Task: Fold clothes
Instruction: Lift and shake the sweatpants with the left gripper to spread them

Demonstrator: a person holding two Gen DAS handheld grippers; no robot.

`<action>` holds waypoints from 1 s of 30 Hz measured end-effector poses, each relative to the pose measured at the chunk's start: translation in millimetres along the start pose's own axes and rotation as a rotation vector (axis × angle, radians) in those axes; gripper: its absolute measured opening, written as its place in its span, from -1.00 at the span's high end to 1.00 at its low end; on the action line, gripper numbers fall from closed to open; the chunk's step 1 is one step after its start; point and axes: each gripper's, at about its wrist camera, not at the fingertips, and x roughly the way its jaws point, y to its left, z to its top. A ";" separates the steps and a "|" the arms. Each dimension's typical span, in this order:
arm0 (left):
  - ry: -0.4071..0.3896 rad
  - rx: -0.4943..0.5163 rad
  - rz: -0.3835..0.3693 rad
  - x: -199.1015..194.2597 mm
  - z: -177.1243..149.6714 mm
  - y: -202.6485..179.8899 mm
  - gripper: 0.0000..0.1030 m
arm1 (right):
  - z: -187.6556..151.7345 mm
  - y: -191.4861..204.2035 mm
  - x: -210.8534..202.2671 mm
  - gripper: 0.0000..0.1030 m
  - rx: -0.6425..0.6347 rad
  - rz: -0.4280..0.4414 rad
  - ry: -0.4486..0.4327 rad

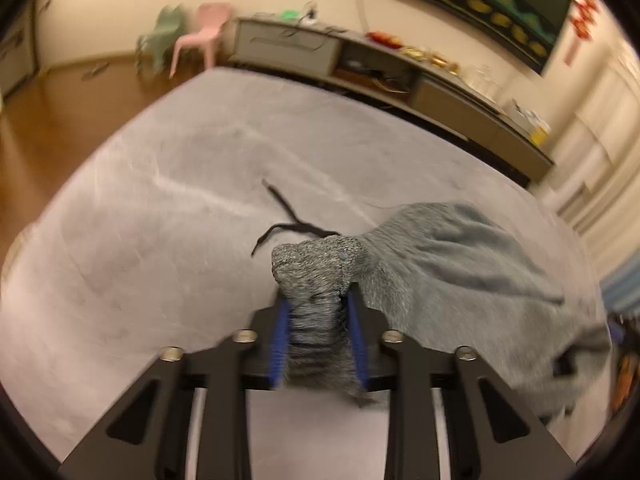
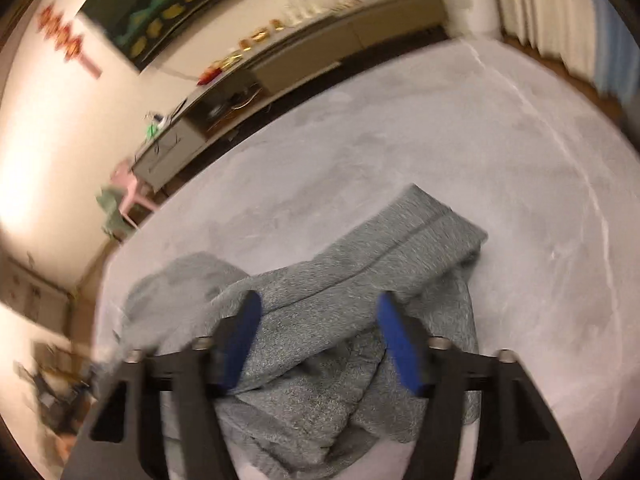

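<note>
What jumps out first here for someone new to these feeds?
The left gripper, low in the centre of its own view, has a bunched wad of the grey knit garment between its blue pads, black drawstring trailing beyond on the pale grey surface. In the right wrist view, the right gripper hangs wide open above the rumpled garment.

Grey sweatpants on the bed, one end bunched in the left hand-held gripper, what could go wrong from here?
1. The left hand-held gripper holds only a thick wad of the grey sweatpants; the wad may slip out or stay creased.
2. The black drawstring trails loose on the bed cover and could get trapped inside a fold.
3. The right hand-held gripper is open above crumpled, overlapping legs; a grab there may catch several layers.
</note>
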 end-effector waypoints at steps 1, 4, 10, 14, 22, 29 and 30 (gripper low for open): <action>-0.041 0.051 0.033 -14.9 -1.1 -5.8 0.04 | 1.2 3.0 1.3 -0.32 -0.023 -0.032 -0.004; -0.193 0.172 0.076 -69.0 -8.2 -18.4 -0.52 | 2.4 2.6 -0.9 -0.32 -0.019 -0.063 -0.017; -0.108 0.103 -0.189 -62.7 45.0 -48.0 -0.65 | 11.5 -6.3 0.7 -0.40 0.060 0.004 -0.021; 0.149 0.232 -0.144 42.4 83.9 -127.4 -0.65 | 10.7 -2.2 6.8 -0.42 0.043 -0.008 -0.005; 0.419 0.387 -0.054 168.0 81.5 -237.4 -0.65 | 15.6 -14.4 7.2 -0.44 0.056 -0.038 -0.012; 0.329 0.502 -0.002 178.5 56.3 -257.0 0.81 | 24.3 -3.9 7.9 -0.44 -0.050 -0.081 -0.031; 0.339 0.447 -0.063 171.1 65.7 -249.7 0.81 | 24.7 -6.3 6.8 -0.44 -0.045 -0.074 -0.035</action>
